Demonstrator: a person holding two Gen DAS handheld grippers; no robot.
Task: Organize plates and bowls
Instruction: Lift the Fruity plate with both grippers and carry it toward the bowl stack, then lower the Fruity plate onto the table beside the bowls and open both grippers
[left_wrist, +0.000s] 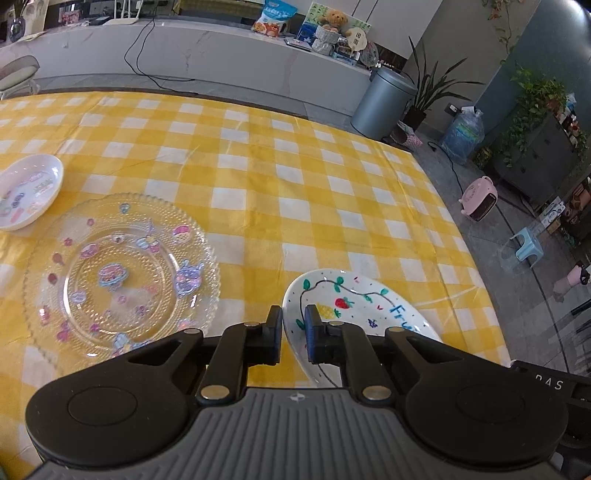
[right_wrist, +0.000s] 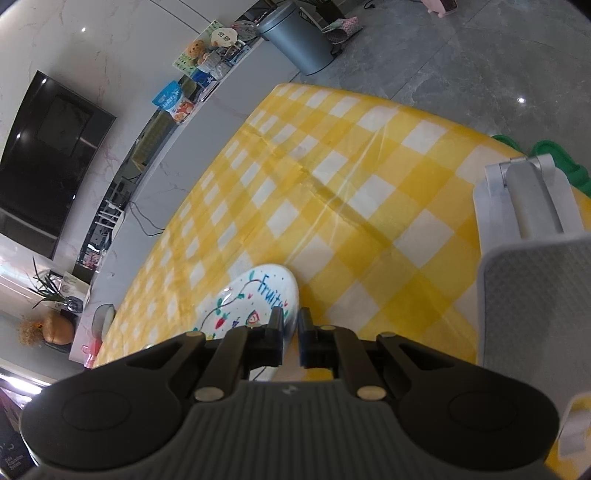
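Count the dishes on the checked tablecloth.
3: fruit-painted plate gripped by both tools, clear glass plate to its left, small pink dish far left. Others may lie outside view.

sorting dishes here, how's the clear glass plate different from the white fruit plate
The glass plate is see-through with a beaded rim and stickers; the fruit plate is solid white with drawn fruit, a vine and blue writing. The glass plate looks larger in the left wrist view. The glass plate lies untouched on the checked cloth; the fruit plate's rim sits between the fingers of both the left gripper and the right gripper. Both are decorated.
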